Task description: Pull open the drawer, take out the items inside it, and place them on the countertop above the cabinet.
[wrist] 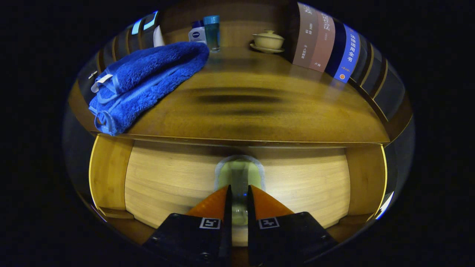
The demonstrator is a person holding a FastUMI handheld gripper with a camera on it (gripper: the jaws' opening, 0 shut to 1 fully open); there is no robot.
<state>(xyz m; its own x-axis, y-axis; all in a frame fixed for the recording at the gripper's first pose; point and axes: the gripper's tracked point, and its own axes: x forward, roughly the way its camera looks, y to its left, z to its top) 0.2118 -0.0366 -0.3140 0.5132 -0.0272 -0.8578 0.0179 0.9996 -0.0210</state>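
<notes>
1. Wooden table (259,107) tops the cabinet; below it, the tongs (239,193) sit nearly pressed together at the pale drawer's (167,181) arched handle notch (239,170).
2. One folded blue towel (144,81) lies on the table.
3. Two bottles (206,33), one lidded cup (268,40), several books (326,44) stand beyond.

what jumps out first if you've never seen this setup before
The bright blue folded towel lies on the wooden countertop, up and left of the fingers. Right below it, the gripper has its fingers nearly closed at the arched cutout handle of the pale drawer front. At the back stand two bottles, a lidded teacup and a row of books.
</notes>
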